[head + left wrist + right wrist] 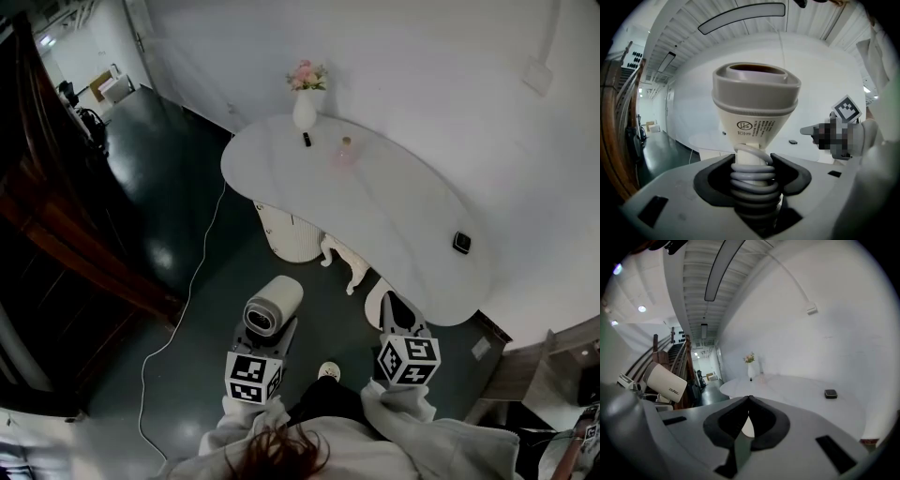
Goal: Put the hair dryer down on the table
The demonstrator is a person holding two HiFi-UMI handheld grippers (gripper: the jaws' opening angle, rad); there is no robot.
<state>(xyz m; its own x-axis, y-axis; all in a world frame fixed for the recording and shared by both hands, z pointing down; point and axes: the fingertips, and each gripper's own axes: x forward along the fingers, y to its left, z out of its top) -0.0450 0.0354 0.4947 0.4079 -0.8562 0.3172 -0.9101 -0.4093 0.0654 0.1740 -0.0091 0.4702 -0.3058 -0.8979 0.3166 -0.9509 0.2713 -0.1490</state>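
White table (403, 216) stands ahead against the wall, and open dark floor lies between its near edge and me. Only the left gripper view shows the grip: my left gripper (752, 169) is clamped on the cord-wrapped handle of the hair dryer (755, 105) — upright, not on the table. My right gripper (749, 401) points forward beside it — jaws together, empty.

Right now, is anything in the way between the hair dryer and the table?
Nothing visible. Only dark floor lies between the hair dryer and the table, whose near part is bare.
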